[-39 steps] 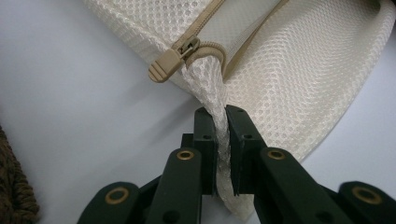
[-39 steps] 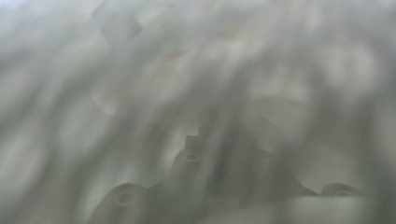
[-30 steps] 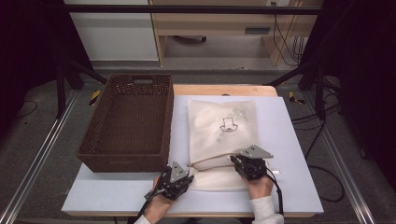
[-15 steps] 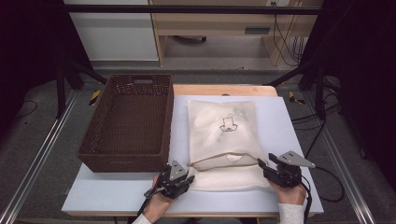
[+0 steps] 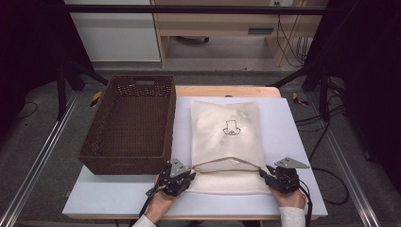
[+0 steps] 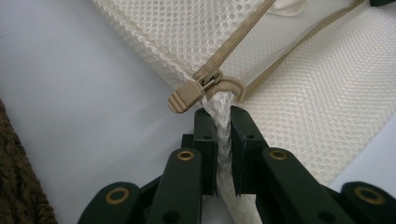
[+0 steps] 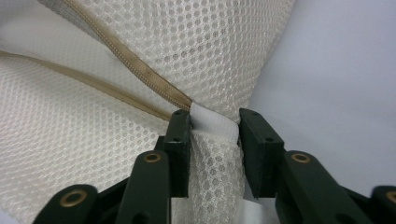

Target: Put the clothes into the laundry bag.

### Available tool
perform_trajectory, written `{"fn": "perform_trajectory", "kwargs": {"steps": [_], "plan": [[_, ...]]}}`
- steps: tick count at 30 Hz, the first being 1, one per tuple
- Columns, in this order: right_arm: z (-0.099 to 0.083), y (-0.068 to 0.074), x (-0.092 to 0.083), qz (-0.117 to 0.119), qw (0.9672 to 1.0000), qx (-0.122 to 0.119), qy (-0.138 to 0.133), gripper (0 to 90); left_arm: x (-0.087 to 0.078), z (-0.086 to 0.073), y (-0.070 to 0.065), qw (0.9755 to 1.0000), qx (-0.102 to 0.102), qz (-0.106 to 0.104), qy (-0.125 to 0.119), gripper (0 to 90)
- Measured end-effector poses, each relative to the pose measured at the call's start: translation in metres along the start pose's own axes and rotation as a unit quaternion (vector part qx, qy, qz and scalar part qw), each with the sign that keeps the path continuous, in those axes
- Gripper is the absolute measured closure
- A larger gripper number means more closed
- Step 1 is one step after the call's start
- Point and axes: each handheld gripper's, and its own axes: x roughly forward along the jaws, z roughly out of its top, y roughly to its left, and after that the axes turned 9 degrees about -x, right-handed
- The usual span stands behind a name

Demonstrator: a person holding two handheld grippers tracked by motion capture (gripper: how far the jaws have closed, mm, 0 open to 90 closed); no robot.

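left: brown basket walls block | right: bare table open beside mesh bag

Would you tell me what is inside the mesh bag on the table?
Through the mesh bag, a pale folded item with a small dark print shows. The mesh blurs it, so what it is, and anything beneath, stays hidden. The zipper is open.

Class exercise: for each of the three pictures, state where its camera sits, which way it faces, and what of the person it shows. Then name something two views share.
High view: above the table's near edge, looking forward and down; both hands, left gripper and right gripper.
Left gripper view: along its jaws at the mesh bag and zipper pull.
Right gripper view: along its jaws at the bag's other corner.
Shared: the bag.
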Motion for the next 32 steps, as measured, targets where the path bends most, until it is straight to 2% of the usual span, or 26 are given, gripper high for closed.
{"fn": "perform_trajectory", "kwargs": {"steps": [6,9,12,16,19,24,32], "plan": [[-0.004,0.002,-0.003,0.001,1.0000,-0.005,0.001,67.6,-0.002,-0.004,0.002,1.0000,-0.003,0.003,0.000,81.4],[-0.005,0.001,-0.002,0.000,1.0000,-0.007,-0.002,61.7,-0.003,-0.004,0.002,1.0000,0.005,0.003,-0.005,76.2],[-0.004,0.000,-0.004,-0.006,0.9998,-0.015,-0.010,52.7,-0.009,-0.002,0.002,0.9997,0.007,0.009,-0.020,62.8],[0.002,0.001,-0.013,-0.008,0.9986,-0.026,-0.046,37.3,-0.021,0.002,0.006,0.9991,0.004,0.013,-0.040,40.8],[0.007,0.003,-0.021,-0.014,0.9963,-0.039,-0.075,28.9,-0.029,0.003,0.008,0.9989,-0.001,0.002,-0.047,32.8],[0.014,0.004,-0.031,-0.026,0.9931,-0.045,-0.105,19.6,-0.036,0.003,0.008,0.9987,0.010,-0.010,-0.048,27.4],[0.008,-0.009,-0.037,-0.052,0.9923,-0.012,-0.111,13.7,-0.047,-0.002,0.013,0.9987,0.020,-0.009,-0.046,23.1]]}}
